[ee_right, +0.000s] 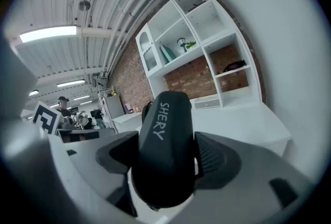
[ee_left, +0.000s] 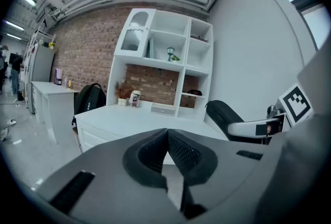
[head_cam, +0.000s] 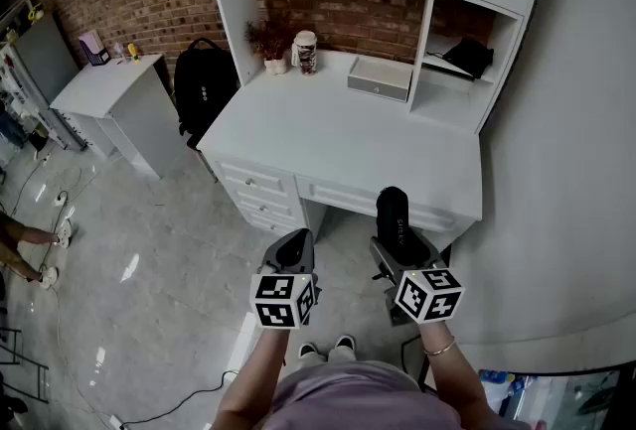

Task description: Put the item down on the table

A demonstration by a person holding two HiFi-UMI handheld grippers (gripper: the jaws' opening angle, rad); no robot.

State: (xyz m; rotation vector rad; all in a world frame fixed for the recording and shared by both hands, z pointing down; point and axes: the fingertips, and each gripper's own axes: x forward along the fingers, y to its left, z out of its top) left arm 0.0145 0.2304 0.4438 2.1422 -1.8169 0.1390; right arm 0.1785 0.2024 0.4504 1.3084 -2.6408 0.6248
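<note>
A black oblong case (ee_right: 164, 148) with white lettering sits between the jaws of my right gripper (ee_right: 165, 158), whose pads press on its two sides. In the head view the black case (head_cam: 394, 217) sticks out ahead of the right gripper (head_cam: 396, 249), just short of the front edge of the white desk (head_cam: 328, 145). My left gripper (head_cam: 293, 247) hangs beside it over the floor. Its pads (ee_left: 183, 153) meet with nothing between them. From the left gripper view the black case (ee_left: 225, 114) shows at the right.
On the desk's back stand a dried plant pot (head_cam: 273, 61), a jar (head_cam: 305, 52) and a white box (head_cam: 379, 77). Shelves rise above. A black backpack (head_cam: 203, 85) leans left of the desk, beside a smaller white table (head_cam: 109, 85). A white wall (head_cam: 566, 170) runs along the right.
</note>
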